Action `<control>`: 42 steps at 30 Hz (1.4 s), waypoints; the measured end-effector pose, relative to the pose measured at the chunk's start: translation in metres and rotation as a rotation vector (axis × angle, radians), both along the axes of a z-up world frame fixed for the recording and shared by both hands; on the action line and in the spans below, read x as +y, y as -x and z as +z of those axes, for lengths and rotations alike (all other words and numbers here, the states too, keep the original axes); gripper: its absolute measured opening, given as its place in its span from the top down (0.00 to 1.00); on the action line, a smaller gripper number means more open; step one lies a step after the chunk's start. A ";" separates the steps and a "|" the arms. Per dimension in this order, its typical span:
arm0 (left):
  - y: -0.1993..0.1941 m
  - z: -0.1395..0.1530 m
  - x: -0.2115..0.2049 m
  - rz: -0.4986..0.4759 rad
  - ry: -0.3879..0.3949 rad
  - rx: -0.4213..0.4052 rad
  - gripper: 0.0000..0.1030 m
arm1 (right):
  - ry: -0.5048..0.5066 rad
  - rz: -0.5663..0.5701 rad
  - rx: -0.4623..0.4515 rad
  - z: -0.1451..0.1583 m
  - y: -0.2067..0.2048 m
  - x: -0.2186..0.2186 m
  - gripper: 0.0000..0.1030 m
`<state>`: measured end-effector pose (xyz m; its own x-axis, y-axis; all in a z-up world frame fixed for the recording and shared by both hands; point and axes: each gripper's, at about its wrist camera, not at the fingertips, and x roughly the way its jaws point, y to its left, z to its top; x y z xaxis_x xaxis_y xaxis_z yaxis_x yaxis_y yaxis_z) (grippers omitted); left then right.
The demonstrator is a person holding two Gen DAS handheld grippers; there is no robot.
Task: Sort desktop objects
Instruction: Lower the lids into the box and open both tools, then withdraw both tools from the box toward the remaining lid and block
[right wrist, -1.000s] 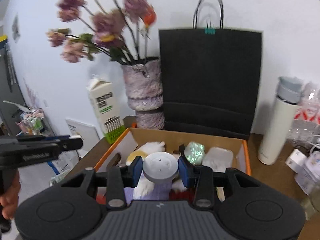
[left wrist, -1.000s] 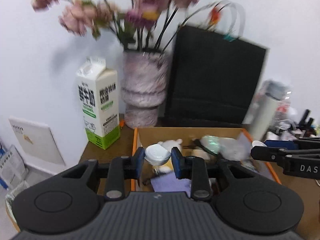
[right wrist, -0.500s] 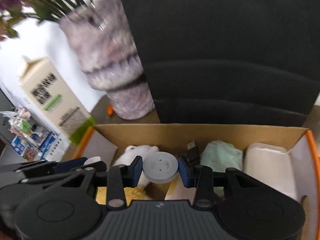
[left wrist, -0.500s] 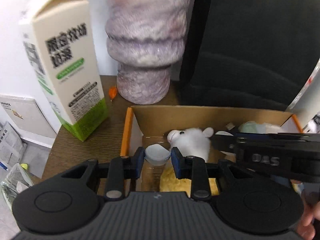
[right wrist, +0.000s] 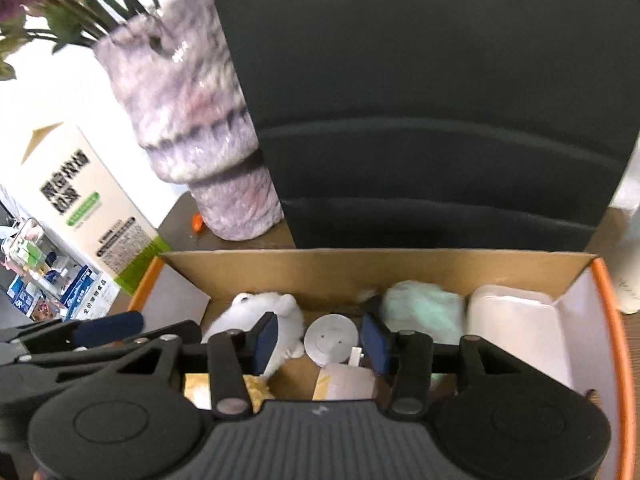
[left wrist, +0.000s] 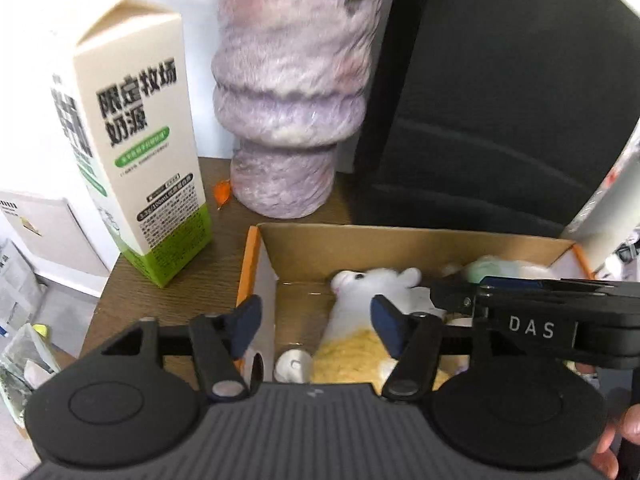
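An orange-edged cardboard box (left wrist: 400, 240) holds a white and yellow plush toy (left wrist: 360, 312). My left gripper (left wrist: 316, 322) is open over the box's left end, and a small white round piece (left wrist: 294, 364) lies in the box below it. My right gripper (right wrist: 322, 340) is open over the box's (right wrist: 360, 270) middle; a grey round disc (right wrist: 331, 338) lies below, between its fingers without touching them. The plush (right wrist: 260, 316) lies left of the disc. A pale green bundle (right wrist: 424, 310) and a white container (right wrist: 516, 324) lie to the right.
A milk carton (left wrist: 136, 152) stands left of the box and a purple vase (left wrist: 288, 92) behind it. A black paper bag (left wrist: 500, 100) stands behind the box. A white bottle (right wrist: 630, 240) stands at the right. The right gripper's body (left wrist: 540, 320) crosses the left wrist view.
Both grippers moved down over the box and opened. The left let go of the small white piece and the right let go of the grey disc; both now lie in the box.
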<state>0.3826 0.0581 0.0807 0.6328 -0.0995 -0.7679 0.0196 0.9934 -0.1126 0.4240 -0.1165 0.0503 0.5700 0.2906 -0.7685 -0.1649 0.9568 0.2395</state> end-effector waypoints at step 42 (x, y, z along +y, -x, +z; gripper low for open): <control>0.485 -0.017 -0.079 0.010 -0.194 -0.395 0.00 | 0.171 -0.001 -0.360 0.001 0.507 -0.076 0.09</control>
<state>-0.1020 -0.0207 0.0637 0.8816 0.0299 -0.4710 0.0142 0.9958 0.0900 -0.0831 -0.1925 0.0515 0.8118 0.1753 -0.5570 -0.2083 0.9780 0.0042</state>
